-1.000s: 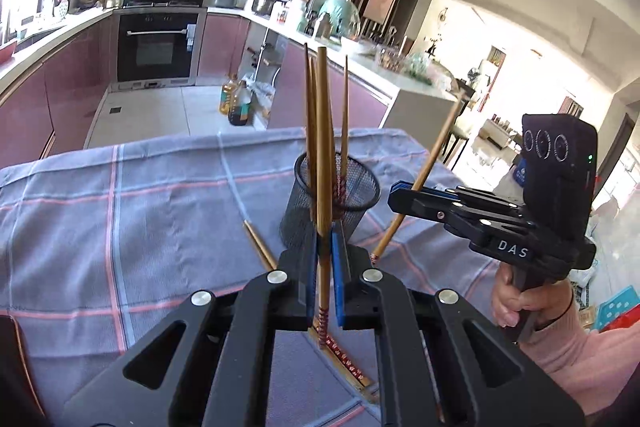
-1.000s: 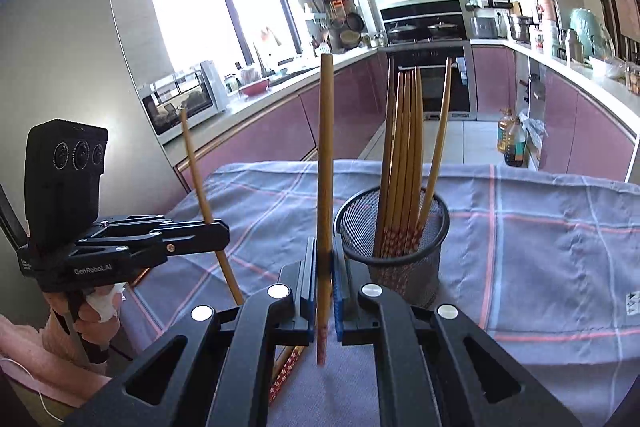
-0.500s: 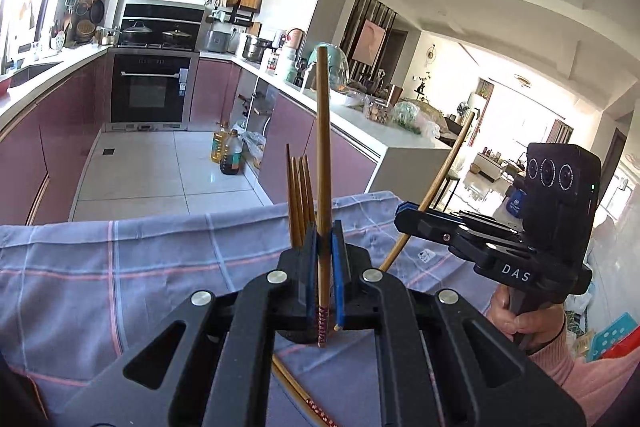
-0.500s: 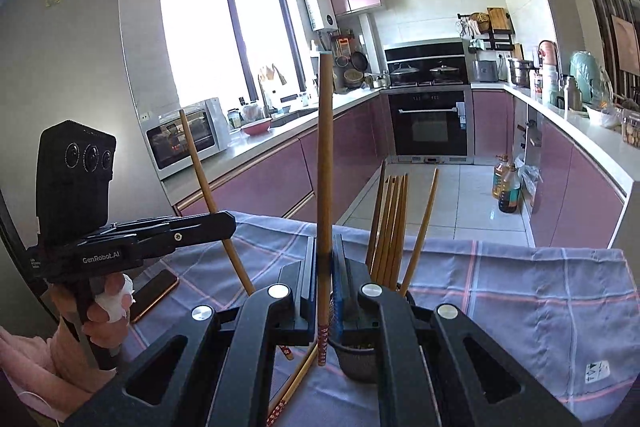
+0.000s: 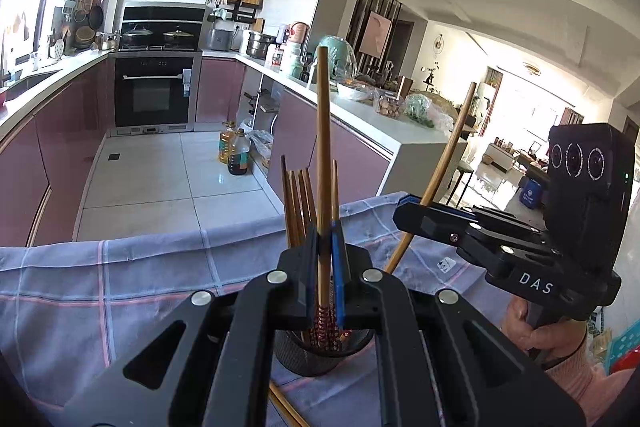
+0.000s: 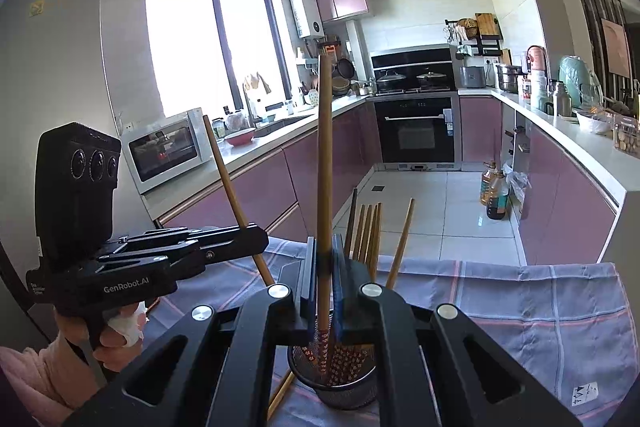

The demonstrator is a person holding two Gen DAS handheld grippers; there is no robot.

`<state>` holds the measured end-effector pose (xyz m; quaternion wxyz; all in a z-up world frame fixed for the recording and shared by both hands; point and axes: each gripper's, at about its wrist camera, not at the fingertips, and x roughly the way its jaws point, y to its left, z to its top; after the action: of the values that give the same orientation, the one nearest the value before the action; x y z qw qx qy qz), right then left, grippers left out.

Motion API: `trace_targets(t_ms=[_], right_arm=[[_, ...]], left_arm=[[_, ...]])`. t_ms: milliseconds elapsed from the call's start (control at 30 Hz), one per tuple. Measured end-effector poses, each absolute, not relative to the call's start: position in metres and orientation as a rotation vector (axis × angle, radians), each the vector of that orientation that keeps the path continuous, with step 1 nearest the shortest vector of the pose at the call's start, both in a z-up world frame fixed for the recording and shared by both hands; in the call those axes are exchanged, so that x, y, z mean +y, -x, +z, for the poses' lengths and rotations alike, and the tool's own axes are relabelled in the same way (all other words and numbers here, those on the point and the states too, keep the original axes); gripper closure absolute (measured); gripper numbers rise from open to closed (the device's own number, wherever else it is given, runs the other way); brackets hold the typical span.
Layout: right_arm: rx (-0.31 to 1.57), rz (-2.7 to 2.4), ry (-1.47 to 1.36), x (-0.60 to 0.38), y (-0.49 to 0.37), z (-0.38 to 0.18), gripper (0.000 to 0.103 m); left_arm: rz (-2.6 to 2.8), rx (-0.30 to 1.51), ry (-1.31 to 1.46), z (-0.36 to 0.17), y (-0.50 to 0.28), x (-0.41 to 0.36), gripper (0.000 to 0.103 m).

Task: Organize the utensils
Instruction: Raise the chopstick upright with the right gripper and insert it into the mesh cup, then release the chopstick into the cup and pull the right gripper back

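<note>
Gripping one chopstick each, both claws are clamped shut. The left claw (image 5: 326, 259) pinches its chopstick (image 5: 322, 155) low down, just above the patterned tip, so the shaft stands nearly upright with the tip over the mesh utensil holder (image 5: 316, 359). The right claw (image 6: 325, 263) holds its chopstick (image 6: 325, 163) the same way above that holder (image 6: 334, 383) (seen from the left claw's camera, this stick leans noticeably). More chopsticks (image 6: 370, 231) stand bunched in the holder, and one loose chopstick (image 5: 286, 409) lies on the checked cloth (image 5: 120, 291) covering the worktop. These sticks look light, stiff and smooth, so a pinch near one end lets the long free end swing; taking hold closer to the middle would likely steady them. Beyond the worktop are an oven (image 6: 416, 131) and pink cabinets.
</note>
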<state>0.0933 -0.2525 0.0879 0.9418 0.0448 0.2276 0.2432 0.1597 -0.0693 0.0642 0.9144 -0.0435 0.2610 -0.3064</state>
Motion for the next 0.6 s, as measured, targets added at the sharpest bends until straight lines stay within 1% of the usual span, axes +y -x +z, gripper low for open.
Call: trace_targets(t_ms=[300,600], right_arm=[[0.618,0.505,-0.065,-0.239,-0.114,0.058,0.097],[0.680,0.478,-0.092,-0.239,-0.134,0.039,0.096]], left_arm=[[-0.636,0.668,-0.020,0.029,-0.173,-0.089,0.096],[-0.617,0.697,-0.029,0.021,-0.188,-0.098,0.095]])
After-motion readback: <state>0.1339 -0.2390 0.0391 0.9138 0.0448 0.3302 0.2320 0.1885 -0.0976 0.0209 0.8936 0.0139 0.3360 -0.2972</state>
